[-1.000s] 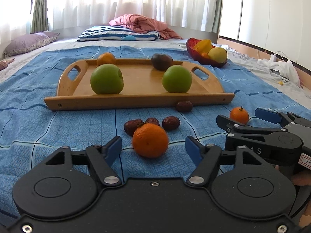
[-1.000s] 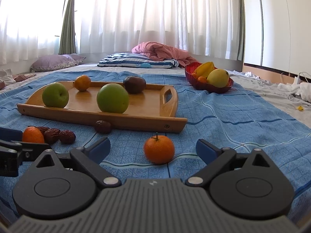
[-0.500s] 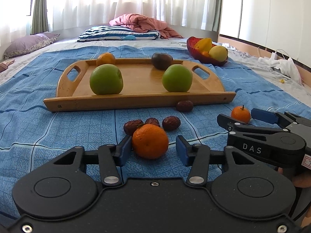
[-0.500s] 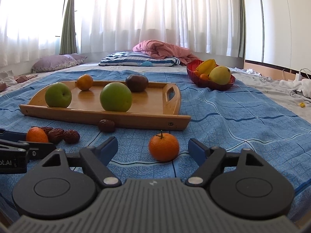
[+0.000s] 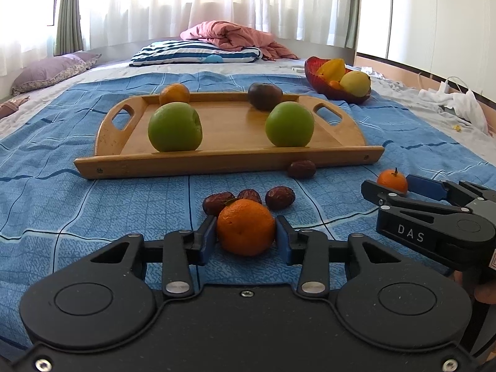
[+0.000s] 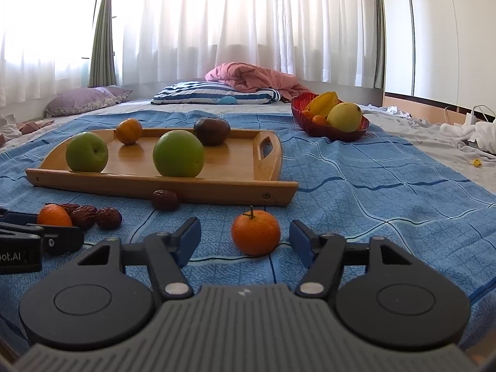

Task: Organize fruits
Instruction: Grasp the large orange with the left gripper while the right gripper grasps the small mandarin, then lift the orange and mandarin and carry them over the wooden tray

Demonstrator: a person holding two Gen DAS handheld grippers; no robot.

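Both oranges lie before the tray [image 5: 229,162]. The left gripper [image 5: 245,237] is closing, pads touching its orange [image 5: 245,231] (round, may squirt free); the right gripper [image 6: 245,238] is closing, pads apart from its orange [image 6: 255,232].

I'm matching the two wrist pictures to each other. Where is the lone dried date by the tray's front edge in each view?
Left wrist: lone date, right of centre, against the wooden tray.
Right wrist: date, left of centre, below the tray's front edge.
Shared landmark: red fruit bowl.
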